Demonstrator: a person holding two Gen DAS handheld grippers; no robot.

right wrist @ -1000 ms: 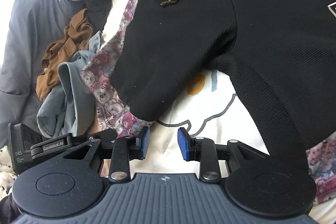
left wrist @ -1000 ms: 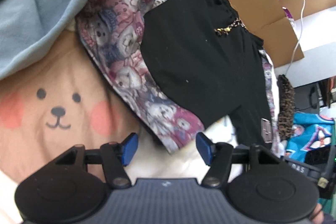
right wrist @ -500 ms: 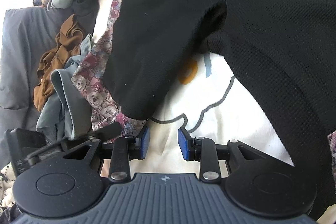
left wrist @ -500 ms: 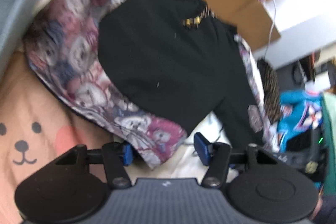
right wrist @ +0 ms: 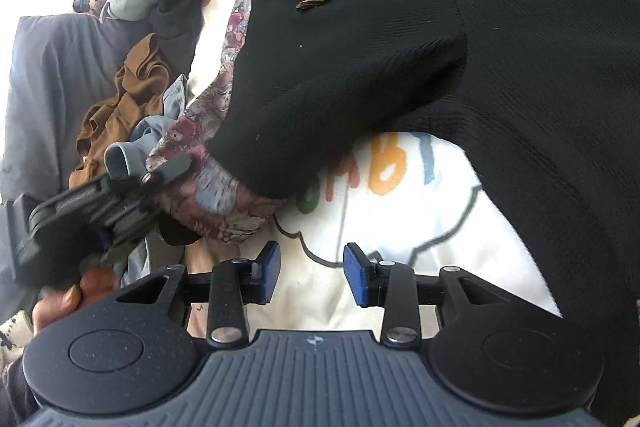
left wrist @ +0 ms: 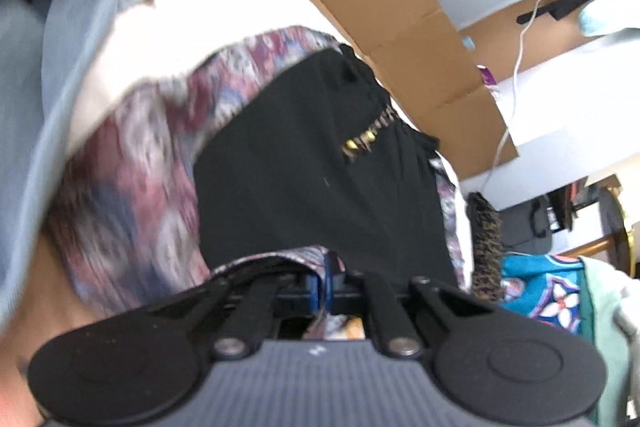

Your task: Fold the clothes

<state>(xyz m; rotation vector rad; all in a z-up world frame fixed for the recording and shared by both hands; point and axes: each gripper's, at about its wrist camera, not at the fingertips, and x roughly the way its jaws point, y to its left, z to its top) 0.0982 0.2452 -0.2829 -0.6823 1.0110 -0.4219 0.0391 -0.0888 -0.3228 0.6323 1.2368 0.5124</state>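
Your left hand-held gripper (left wrist: 326, 285) is clamped tight on the hem of the bear-print cloth (left wrist: 132, 195), with the black shorts (left wrist: 320, 179) lying on that cloth. Your right hand-held gripper (right wrist: 312, 273) hangs released, its blue pads (right wrist: 270, 271) apart above the white shirt (right wrist: 400, 247), gripping nothing
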